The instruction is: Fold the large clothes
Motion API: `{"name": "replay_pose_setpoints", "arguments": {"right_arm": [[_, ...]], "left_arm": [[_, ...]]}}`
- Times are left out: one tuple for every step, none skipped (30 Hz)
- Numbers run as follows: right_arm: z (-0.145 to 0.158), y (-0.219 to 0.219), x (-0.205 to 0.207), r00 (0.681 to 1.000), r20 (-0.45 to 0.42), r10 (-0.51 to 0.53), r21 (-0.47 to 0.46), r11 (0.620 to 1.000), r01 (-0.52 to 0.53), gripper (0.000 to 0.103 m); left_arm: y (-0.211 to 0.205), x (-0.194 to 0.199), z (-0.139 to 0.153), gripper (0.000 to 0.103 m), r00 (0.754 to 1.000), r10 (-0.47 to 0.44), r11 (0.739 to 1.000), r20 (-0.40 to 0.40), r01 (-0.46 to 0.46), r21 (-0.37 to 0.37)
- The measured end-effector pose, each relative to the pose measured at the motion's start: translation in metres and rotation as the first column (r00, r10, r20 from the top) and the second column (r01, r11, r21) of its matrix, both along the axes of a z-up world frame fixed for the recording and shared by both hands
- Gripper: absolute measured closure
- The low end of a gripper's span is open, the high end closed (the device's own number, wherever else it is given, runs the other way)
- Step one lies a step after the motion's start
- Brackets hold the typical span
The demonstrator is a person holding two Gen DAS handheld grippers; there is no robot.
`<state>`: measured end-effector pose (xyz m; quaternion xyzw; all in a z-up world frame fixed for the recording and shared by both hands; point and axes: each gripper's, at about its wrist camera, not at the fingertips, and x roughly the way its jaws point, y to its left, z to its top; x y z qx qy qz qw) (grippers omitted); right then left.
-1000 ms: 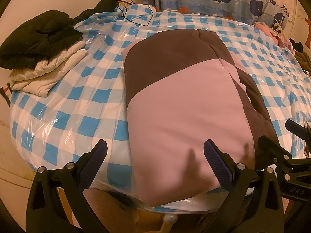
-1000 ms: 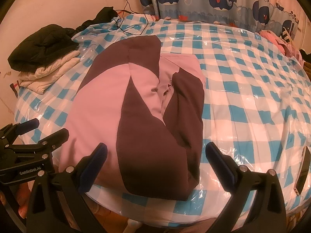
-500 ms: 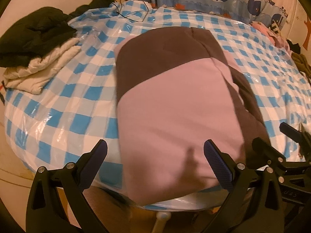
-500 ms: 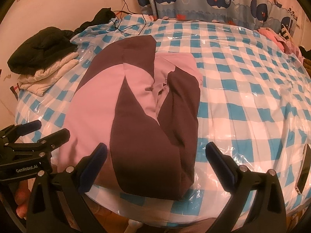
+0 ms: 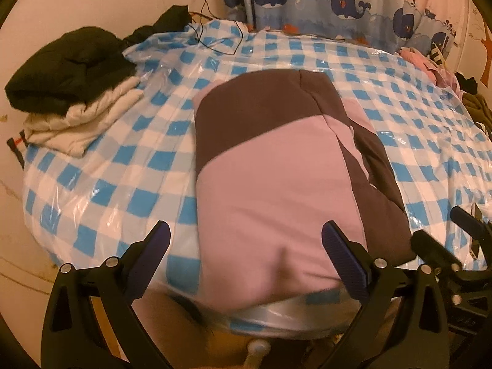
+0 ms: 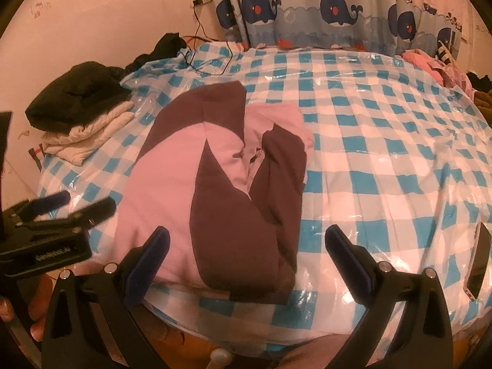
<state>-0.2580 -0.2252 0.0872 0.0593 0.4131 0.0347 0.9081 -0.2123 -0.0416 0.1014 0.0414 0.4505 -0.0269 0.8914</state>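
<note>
A pink and dark brown garment (image 5: pixel 276 178) lies folded lengthwise on the bed, its near end at the bed's front edge. In the right wrist view the garment (image 6: pixel 221 190) shows its sleeves folded over the middle. My left gripper (image 5: pixel 246 255) is open and empty, hovering over the garment's near pink end. My right gripper (image 6: pixel 246 255) is open and empty, over the near brown end. Each gripper shows at the side of the other's view: the right one (image 5: pixel 455 246), the left one (image 6: pixel 61 212).
The bed has a blue and white checked cover (image 5: pixel 117 178) under clear plastic. A stack of folded black and cream clothes (image 5: pixel 70 104) sits at the left edge. Pink clothes (image 6: pixel 430 64) lie at the far right by a whale-print curtain (image 6: pixel 338 9). A cable (image 5: pixel 215 40) crosses the far corner.
Both grippers have risen and tilted up a little, so more wall and curtain show. The garment lies as before. Both grippers stayed open.
</note>
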Motion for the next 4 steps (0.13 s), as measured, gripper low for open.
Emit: {"name": "replay_pose_setpoints", "arguments": {"right_arm": [[0.0034, -0.0002, -0.0045, 1.000, 0.007, -0.003, -0.001, 1.000, 0.003, 0.006], [0.0066, 0.0000, -0.0095, 1.000, 0.014, -0.006, -0.001, 1.000, 0.006, 0.006], [0.0093, -0.0052, -0.0106, 1.000, 0.018, -0.008, 0.000, 1.000, 0.008, 0.006], [0.0122, -0.0096, -0.0123, 1.000, 0.022, -0.009, 0.001, 1.000, 0.009, 0.006]], "left_arm": [[-0.0002, -0.0025, 0.0004, 0.008, 1.000, 0.000, 1.000, 0.001, 0.000, 0.002], [-0.0007, -0.0057, 0.0016, 0.008, 1.000, 0.000, 1.000, 0.005, 0.000, 0.005], [-0.0014, -0.0082, 0.0023, 0.008, 1.000, -0.001, 1.000, 0.009, 0.001, 0.008], [-0.0023, -0.0119, 0.0043, 0.008, 1.000, -0.002, 1.000, 0.017, 0.002, 0.014]]}}
